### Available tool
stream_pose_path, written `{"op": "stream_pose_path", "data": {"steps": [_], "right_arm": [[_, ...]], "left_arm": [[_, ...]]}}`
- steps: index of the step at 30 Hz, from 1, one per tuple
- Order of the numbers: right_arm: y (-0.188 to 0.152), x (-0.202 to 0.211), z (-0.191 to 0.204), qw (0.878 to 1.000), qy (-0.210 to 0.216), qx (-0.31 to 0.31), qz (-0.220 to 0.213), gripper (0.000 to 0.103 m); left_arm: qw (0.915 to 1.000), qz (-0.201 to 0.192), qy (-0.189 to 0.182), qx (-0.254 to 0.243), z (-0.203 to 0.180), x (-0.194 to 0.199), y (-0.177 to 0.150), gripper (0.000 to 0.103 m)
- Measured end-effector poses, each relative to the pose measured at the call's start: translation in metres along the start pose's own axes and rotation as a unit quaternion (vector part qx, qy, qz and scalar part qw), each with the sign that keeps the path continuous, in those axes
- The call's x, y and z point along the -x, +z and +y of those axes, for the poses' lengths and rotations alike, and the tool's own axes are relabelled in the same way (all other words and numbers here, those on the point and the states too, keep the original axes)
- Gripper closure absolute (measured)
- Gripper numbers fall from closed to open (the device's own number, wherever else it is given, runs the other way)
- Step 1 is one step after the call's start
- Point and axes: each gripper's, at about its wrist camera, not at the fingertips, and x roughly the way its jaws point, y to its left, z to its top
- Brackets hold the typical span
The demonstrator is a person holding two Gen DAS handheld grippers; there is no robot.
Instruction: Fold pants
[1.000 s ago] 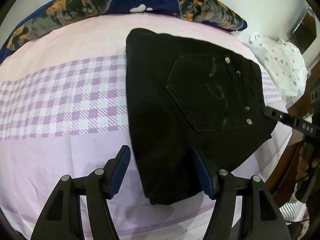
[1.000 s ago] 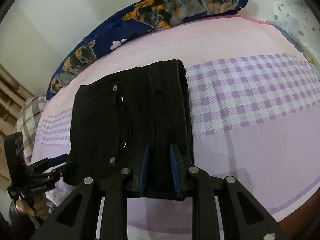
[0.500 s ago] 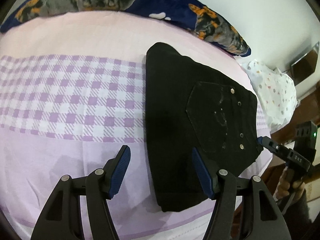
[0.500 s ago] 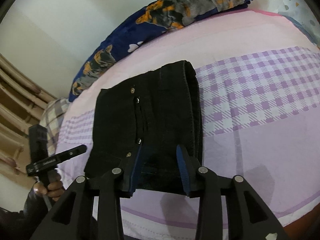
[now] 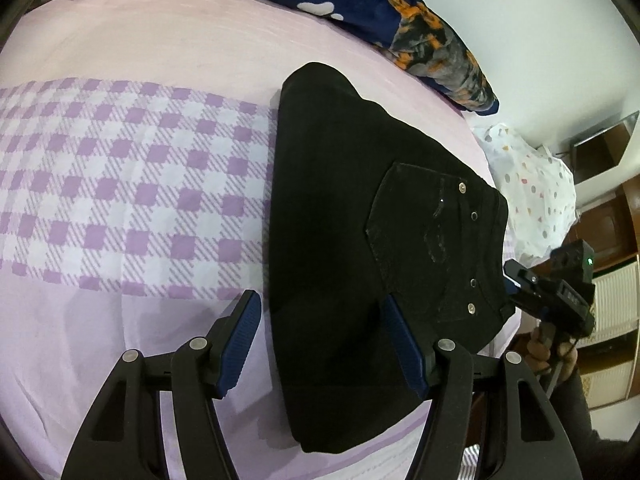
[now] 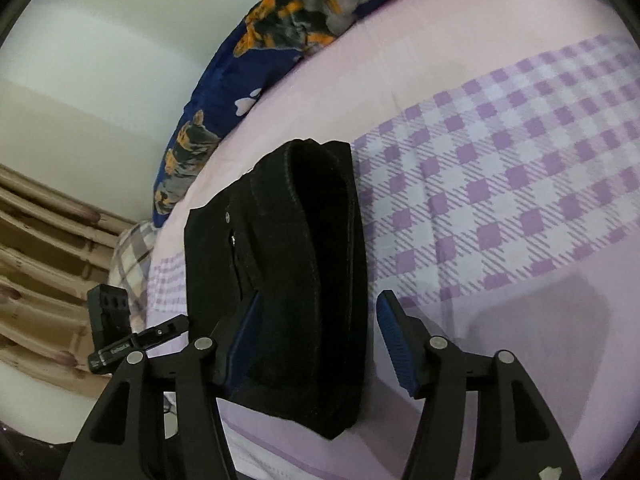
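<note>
Showing, left wrist view, folded black pants [image 5: 352, 248] at centre on the checked bedsheet [image 5: 132, 200], left gripper [image 5: 320, 340] wide, unloaded, right wrist view, pants [image 6: 288, 280] at centre, right gripper [image 6: 316, 340] opening, folded edge lying between its pads, unpressed.

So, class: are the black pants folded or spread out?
Folded: the black pants lie as a compact stack on the bed sheet, layered edges visible in the right wrist view.

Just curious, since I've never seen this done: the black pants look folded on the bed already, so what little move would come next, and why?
Probably draw the right tool back off the black pants. Its jaws are opening with the folded edge between them, no pad pressing it, and the pants lie in a compact fold on the checked bedsheet. The left tool is open, holding nothing.
</note>
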Motion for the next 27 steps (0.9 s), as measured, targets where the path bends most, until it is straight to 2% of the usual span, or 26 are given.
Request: {"op": "stream_pose_path", "data": {"steps": [4,12,15,27], "right_arm": [[0.006,-0.01,-0.006,1.0,0.0,0.003,0.014,0.046],[0.013,-0.018,-0.005,0.999,0.03,0.023,0.036,0.043],[0.016,-0.024,0.001,0.997,0.039,0.041,0.045,0.034],[0.039,-0.049,0.007,0.994,0.084,0.054,0.053,0.039]], "left_arm": [[1.0,0.0,0.003,-0.009,-0.005,-0.004,0.003,0.038],[0.9998,0.003,0.005,-0.019,-0.01,-0.011,0.012,0.038],[0.9998,0.009,0.001,-0.019,-0.009,-0.012,0.014,0.038],[0.9988,0.017,0.014,-0.043,-0.021,-0.023,0.029,0.037]]}}
